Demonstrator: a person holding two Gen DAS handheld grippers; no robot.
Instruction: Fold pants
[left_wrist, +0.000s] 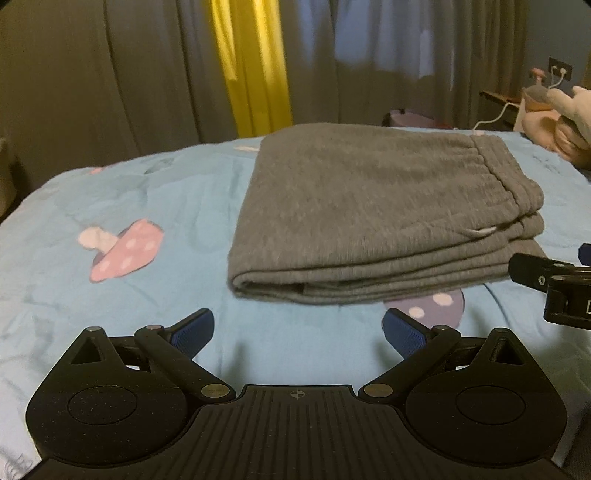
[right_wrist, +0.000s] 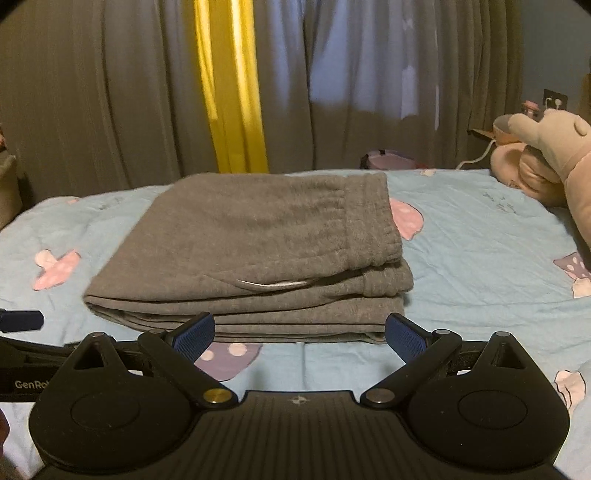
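Observation:
Grey sweatpants (left_wrist: 369, 206) lie folded into a thick rectangular stack on the light blue bed cover (left_wrist: 147, 184), waistband at the right with a white drawstring (left_wrist: 480, 232) poking out. My left gripper (left_wrist: 298, 330) is open just short of the stack's near left corner, nothing between its blue pads. In the right wrist view the same pants (right_wrist: 251, 251) sit right ahead, and my right gripper (right_wrist: 300, 334) is open, its pads level with the stack's near edge, holding nothing. The right gripper's black body (left_wrist: 554, 288) shows at the left view's right edge.
The bed cover (right_wrist: 480, 258) carries pink and purple mushroom prints. A pink plush toy (right_wrist: 546, 158) lies at the far right of the bed. Grey and yellow curtains (right_wrist: 232, 92) hang behind the bed. A wall socket (left_wrist: 559, 68) with white cables is at far right.

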